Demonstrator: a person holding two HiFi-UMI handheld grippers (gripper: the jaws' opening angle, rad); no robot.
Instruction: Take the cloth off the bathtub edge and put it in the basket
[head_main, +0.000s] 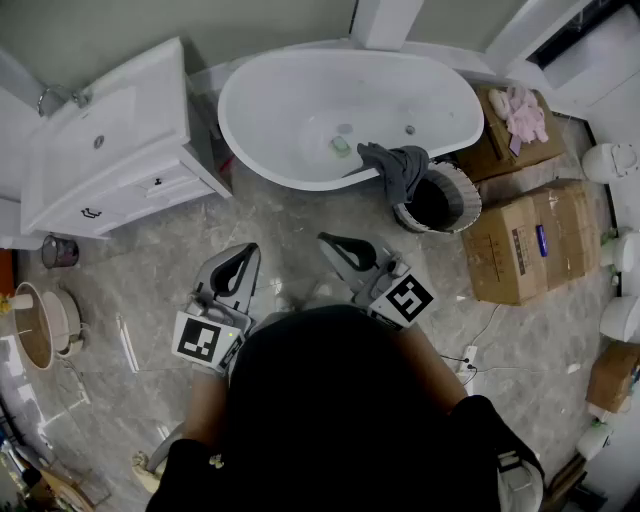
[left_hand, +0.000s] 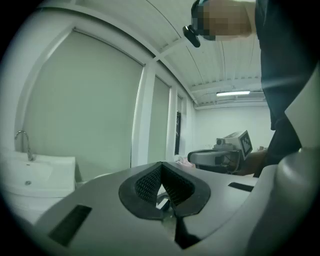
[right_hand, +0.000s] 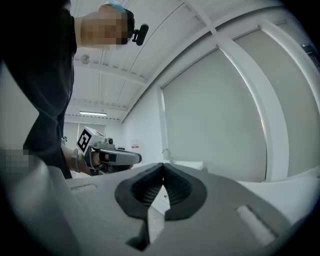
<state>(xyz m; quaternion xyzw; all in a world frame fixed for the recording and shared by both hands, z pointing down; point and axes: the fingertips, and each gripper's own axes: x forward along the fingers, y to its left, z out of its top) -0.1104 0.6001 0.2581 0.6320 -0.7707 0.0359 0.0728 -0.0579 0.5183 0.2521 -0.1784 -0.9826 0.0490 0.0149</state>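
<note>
Both grippers are held low in front of the person, well apart from the tub. The left gripper (head_main: 246, 254) has its jaws pressed together with nothing between them. The right gripper (head_main: 327, 241) is pressed together too, and it is empty as well.

The grey cloth (head_main: 396, 168) hangs over the near edge of the white bathtub (head_main: 300, 120). Part of it droops down just above the round basket (head_main: 466, 203), which stands on the floor right beside the tub.

A few things could go wrong. The jaws have to spread before they can pinch, or they will only poke the cloth. A poke could push it into the tub. If a gripper grabs only a small corner, the cloth might slip out and land on the floor next to the basket. The basket looks light, so a bump from a gripper could tip it or slide it away.

The floor (head_main: 300, 225) is grey stone with pale swirls, and it looks smooth and a bit shiny. It is a bathroom. A white sink cabinet (head_main: 110, 150) stands on the left, and brown cardboard boxes (head_main: 530, 240) are stacked on the right.
</note>
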